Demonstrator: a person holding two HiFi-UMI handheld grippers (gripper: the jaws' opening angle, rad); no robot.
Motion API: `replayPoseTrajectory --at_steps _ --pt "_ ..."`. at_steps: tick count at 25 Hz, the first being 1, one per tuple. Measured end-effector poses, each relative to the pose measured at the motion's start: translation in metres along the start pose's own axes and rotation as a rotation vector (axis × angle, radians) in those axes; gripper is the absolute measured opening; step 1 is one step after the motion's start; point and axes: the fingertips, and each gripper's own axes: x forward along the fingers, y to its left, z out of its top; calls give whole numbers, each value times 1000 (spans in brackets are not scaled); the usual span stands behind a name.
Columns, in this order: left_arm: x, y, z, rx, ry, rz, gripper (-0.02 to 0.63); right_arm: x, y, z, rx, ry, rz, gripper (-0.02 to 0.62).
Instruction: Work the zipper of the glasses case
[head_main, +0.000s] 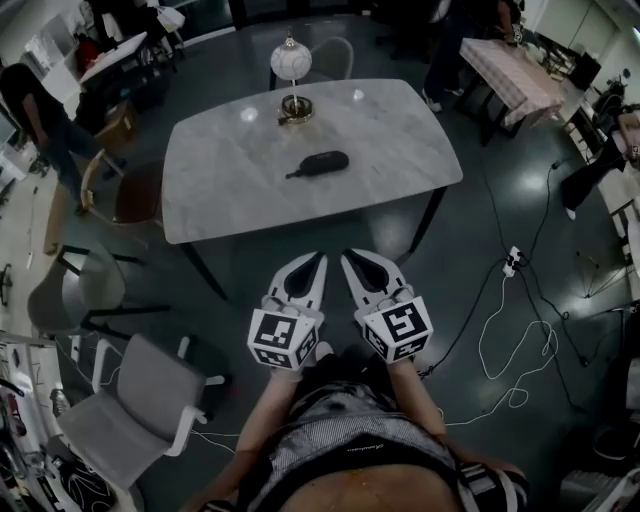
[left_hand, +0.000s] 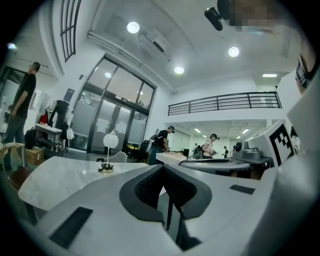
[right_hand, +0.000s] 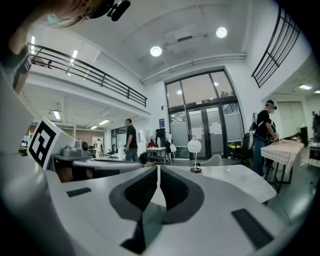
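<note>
The glasses case (head_main: 320, 163) is dark and long; it lies flat near the middle of the table (head_main: 230, 190), a bit this side of the lamp (head_main: 291, 75); a little tail sticks out at its left end, and it is too small to tell if that is the zipper pull.

The job has not started yet, I think; nothing touches the case. The left gripper (head_main: 314, 265) and the right gripper (head_main: 352, 260) are side by side, low in the head view, off the table's near edge and well apart from the case. In the left gripper view the jaws are pressed together with nothing in them; in the right gripper view the jaws are together too, and hold nothing.

Next, both grippers probably need to reach over the table and open up; one should hold the case so it cannot slide; the other needs to pinch the small pull.

The table top is pale, smooth and shiny like stone, so the case may slip. Around it are a grey chair (head_main: 130, 410), a brown chair (head_main: 125, 190), white cables (head_main: 510, 330) on the dark floor, and a person (head_main: 40, 110) far off at the left.
</note>
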Motion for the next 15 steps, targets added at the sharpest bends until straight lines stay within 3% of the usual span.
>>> replayPoseTrajectory --at_steps 15 --pt "35 51 4 -51 -22 38 0 53 -20 8 46 -17 48 69"
